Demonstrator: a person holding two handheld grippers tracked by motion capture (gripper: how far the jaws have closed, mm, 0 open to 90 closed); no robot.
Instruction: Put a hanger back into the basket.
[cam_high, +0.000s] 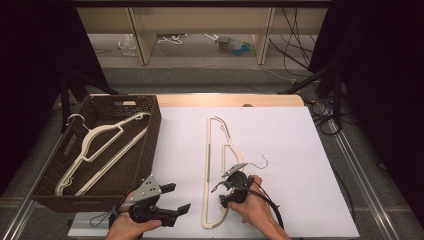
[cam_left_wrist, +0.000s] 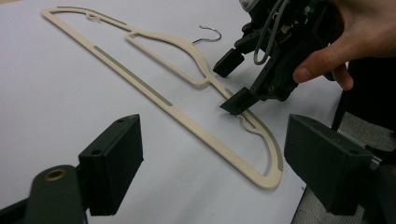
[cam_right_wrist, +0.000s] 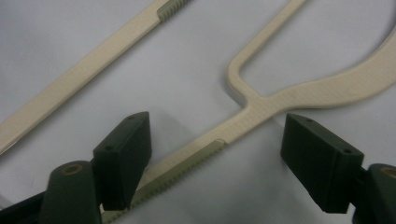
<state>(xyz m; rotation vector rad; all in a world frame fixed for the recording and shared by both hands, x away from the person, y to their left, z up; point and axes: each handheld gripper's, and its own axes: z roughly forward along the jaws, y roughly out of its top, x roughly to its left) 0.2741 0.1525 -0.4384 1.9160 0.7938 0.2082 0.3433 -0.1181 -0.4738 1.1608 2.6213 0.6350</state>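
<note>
Astride hanger, right gripper's open jaws.

Cream hanger w/ grey-green ribbed strips and silver hook, flat on white table sheet. Second cream hanger, silver hook too, in dark brown woven basket. Black left gripper w/ grey plate on top, brass-coloured rivet at jaw base. Black right gripper, grey cable looped on body, black cable trailing. Pale wood table edge beyond sheet. Black curtains at both sides; grey floor.
</note>
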